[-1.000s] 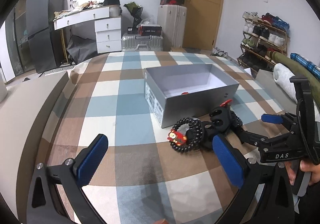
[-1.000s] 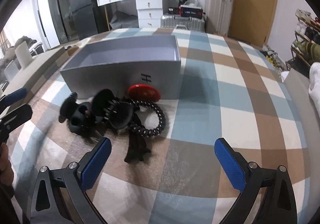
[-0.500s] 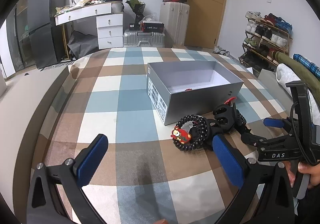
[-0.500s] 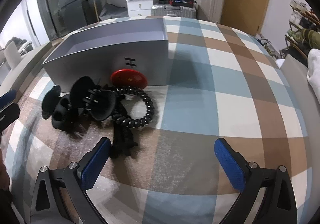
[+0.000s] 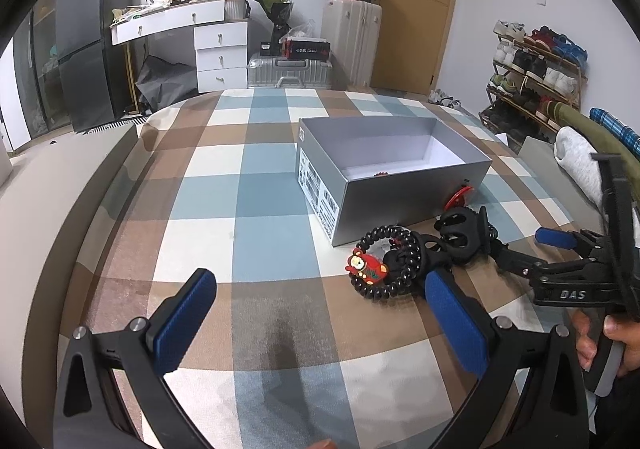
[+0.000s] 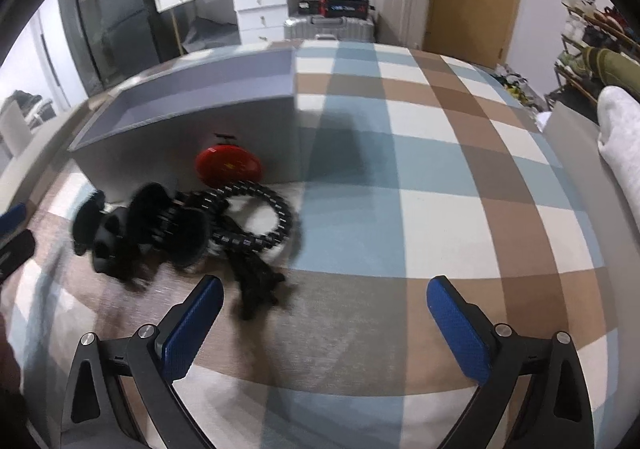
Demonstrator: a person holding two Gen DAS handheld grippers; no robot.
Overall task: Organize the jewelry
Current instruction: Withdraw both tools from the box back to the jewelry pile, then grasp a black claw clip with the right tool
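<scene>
Both your grippers — left gripper (image 5: pixel 320 319) and right gripper (image 6: pixel 324 323) — gape wide, holding nothing. The black hair-tie pile (image 6: pixel 188 225) lies at the right gripper's eleven o'clock, touching the grey box (image 5: pixel 400 201) — on the checked cloth (image 5: pixel 240 209).

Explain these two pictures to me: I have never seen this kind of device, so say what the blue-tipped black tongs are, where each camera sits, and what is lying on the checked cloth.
No robot here: a person holds a hand-operated gripper in each hand, with a camera on each looking along its fingers. One view shows the left gripper, open and empty; the other shows the right gripper, also open and empty. On the checked cloth stands an open grey box. In front of it lie a black coil hair tie with a red charm, black claw clips and a red round item.
</scene>
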